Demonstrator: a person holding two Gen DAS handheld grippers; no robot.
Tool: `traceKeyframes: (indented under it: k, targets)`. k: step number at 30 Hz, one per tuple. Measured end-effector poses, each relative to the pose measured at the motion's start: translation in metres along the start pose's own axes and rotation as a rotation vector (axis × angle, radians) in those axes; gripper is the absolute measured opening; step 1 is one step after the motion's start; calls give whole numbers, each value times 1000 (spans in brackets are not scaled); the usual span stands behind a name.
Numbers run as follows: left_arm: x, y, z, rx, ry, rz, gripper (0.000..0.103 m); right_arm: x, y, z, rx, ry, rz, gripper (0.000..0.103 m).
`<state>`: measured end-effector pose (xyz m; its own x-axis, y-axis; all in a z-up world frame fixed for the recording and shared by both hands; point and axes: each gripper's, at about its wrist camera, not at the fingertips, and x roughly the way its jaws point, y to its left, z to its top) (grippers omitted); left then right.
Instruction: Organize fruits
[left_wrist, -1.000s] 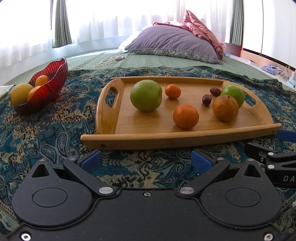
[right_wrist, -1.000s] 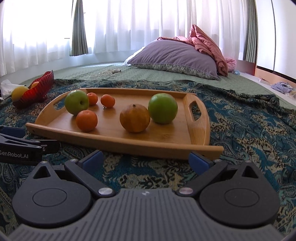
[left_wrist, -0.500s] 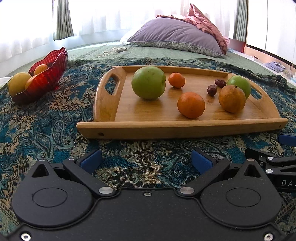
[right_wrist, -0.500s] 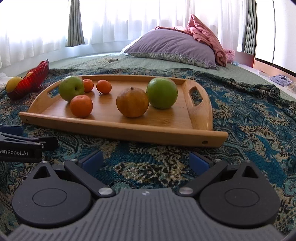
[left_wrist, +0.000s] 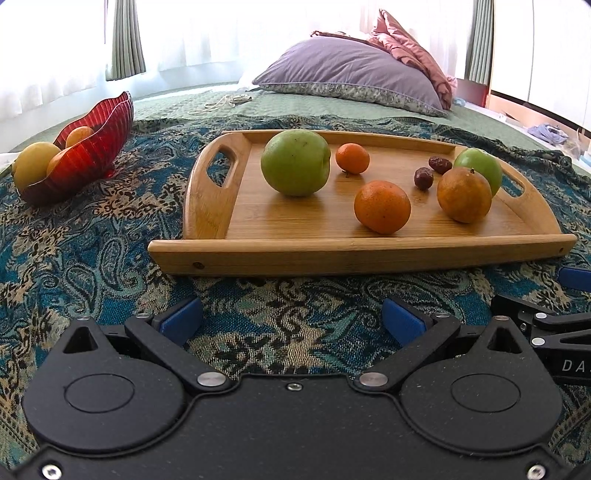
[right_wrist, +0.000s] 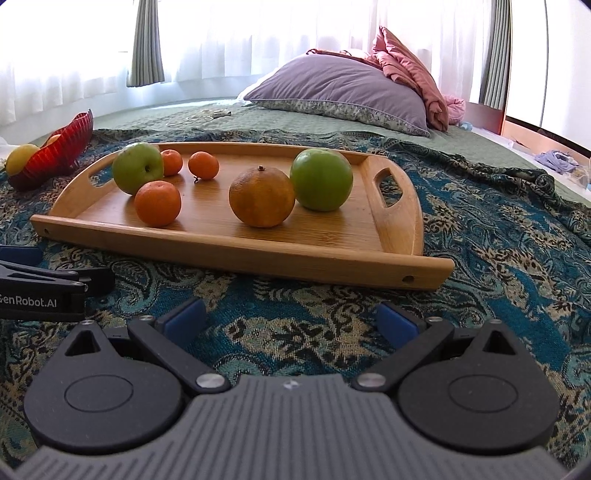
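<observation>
Hovering side by side above the paisley blanket (left_wrist: 92, 236), the left gripper (left_wrist: 291, 319) and right gripper (right_wrist: 291, 317) both gape wide, holding nothing. Just beyond their fingertips lies the wooden tray (left_wrist: 351, 251) — its near rim faces them, fruit apart from it. A big green apple (left_wrist: 295, 162) sits near the tray's left handle, an orange (left_wrist: 382, 206) closest to the rim. The red bowl (left_wrist: 92, 155) stands well left of the tray — bare blanket between.

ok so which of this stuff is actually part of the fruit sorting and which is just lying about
Job:
wooden tray
green apples
oranges
dates
red bowl
left gripper, right gripper, both open

Lying about:
purple pillow
pink blanket
cord
</observation>
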<state>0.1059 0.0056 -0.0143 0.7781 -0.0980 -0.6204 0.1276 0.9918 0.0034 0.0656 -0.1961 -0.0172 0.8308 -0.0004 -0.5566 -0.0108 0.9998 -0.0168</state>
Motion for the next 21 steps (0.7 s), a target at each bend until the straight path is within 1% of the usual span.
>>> traceKeyframes:
  k: [9, 21]
  targets:
    - [0, 0, 0, 0, 0, 0, 103, -1, 2, -1, -8, -5, -25, 103]
    - [0, 0, -1, -1, -2, 0, 103, 0, 1, -1, -2, -4, -21, 103]
